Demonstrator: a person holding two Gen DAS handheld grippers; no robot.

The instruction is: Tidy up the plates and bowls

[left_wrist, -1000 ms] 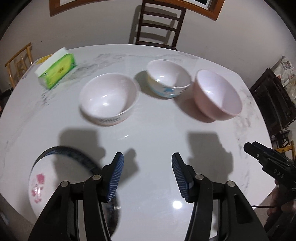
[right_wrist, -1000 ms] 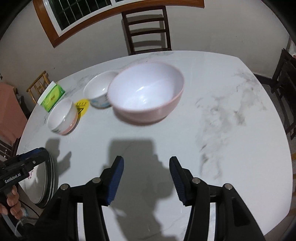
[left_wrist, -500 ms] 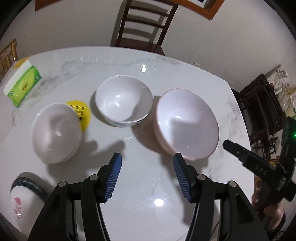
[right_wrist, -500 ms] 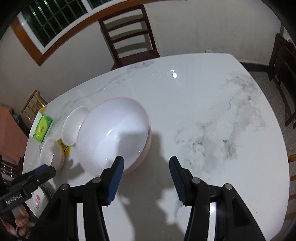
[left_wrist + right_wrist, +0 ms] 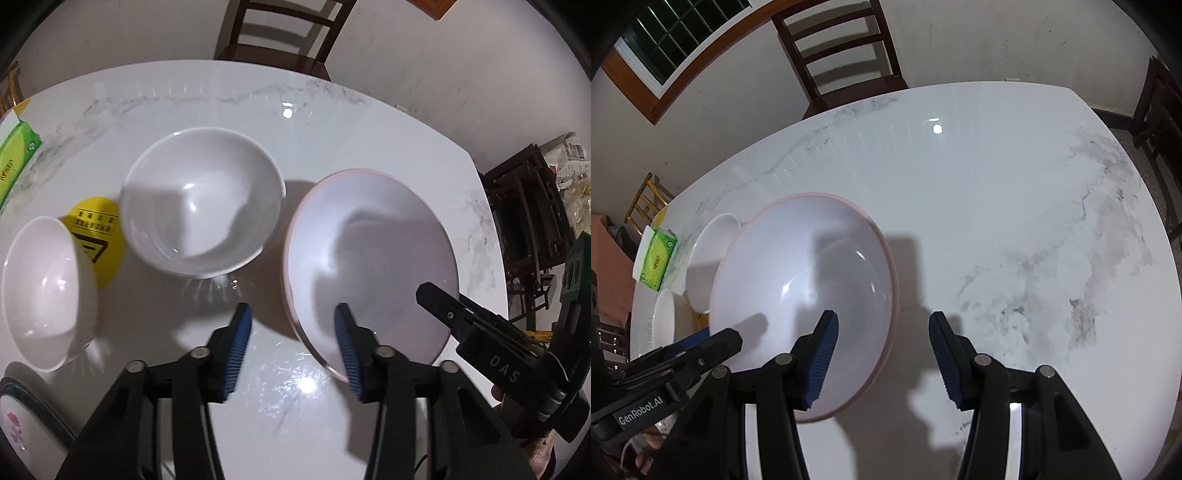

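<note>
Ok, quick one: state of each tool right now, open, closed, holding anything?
Left tool: open, holding nothing, straddling the near rim of the pink bowl.
Right tool: open, holding nothing, straddling the same bowl's rim.

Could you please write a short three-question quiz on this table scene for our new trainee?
1. True or false: both the left gripper and the right gripper are open.
2. Which bowl do both grippers straddle: A) pink bowl B) middle white bowl C) left white bowl?
3. What partly hidden yellow thing lies between the two white bowls?

Key: 1 true; 2 A; 3 a round sticker.
</note>
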